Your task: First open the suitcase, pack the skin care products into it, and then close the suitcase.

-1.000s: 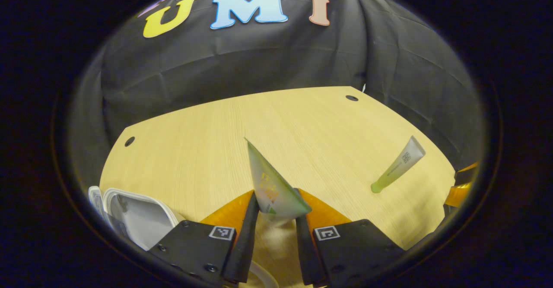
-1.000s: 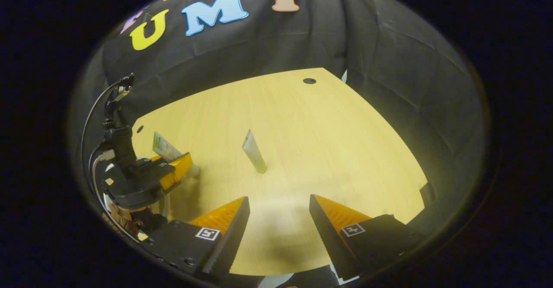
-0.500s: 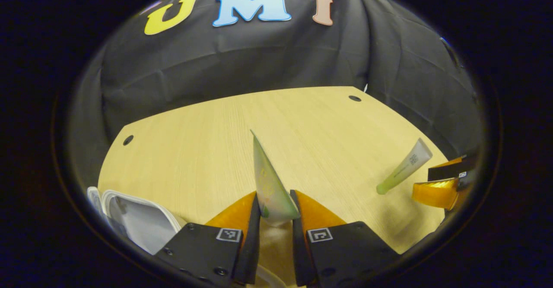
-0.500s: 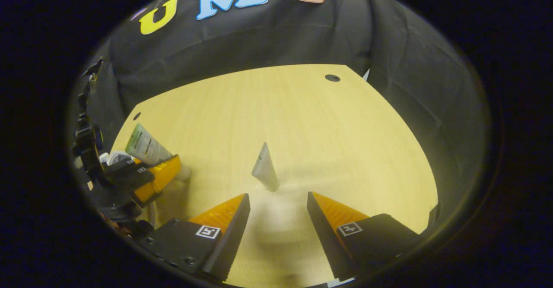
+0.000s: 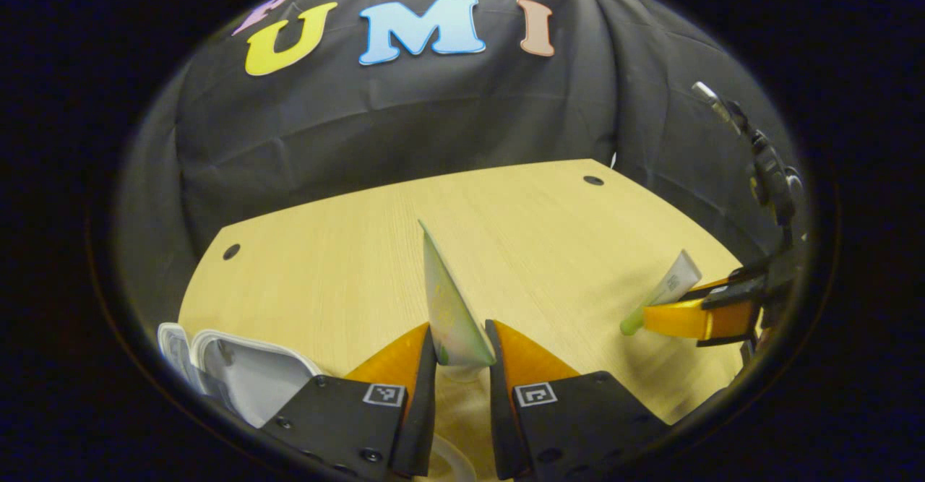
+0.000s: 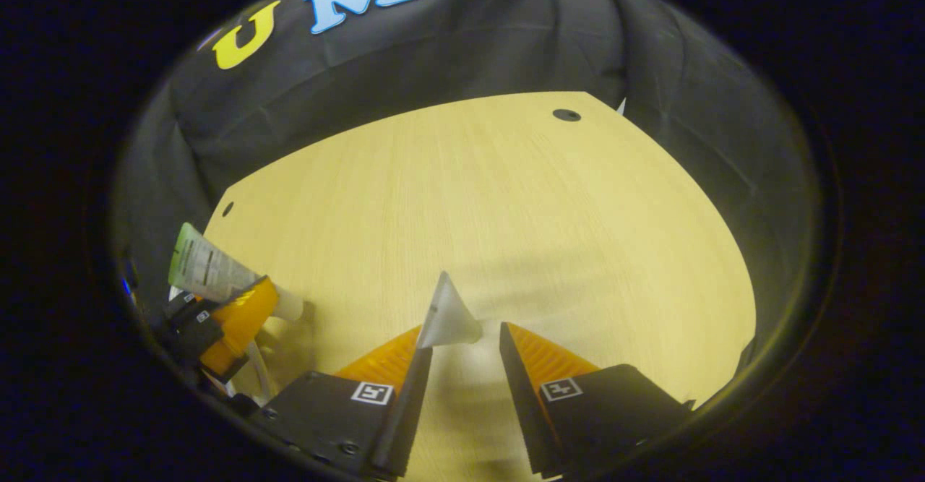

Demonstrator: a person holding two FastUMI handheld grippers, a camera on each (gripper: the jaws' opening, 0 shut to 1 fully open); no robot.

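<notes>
The left gripper (image 5: 462,337) is clamped on a pale green tube (image 5: 448,308) whose cap end is hidden between its fingers, above the bench (image 5: 347,265), while the right gripper (image 6: 462,341) stands parted around a grey tube (image 6: 446,317), contact unclear, and a white suitcase (image 5: 246,373) is cut off at the bench's near-left corner.

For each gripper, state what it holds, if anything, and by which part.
The left gripper is shut on the green tube, gripping its lower body just above the cap. The right gripper holds nothing yet: its open fingers straddle the grey tube.
</notes>
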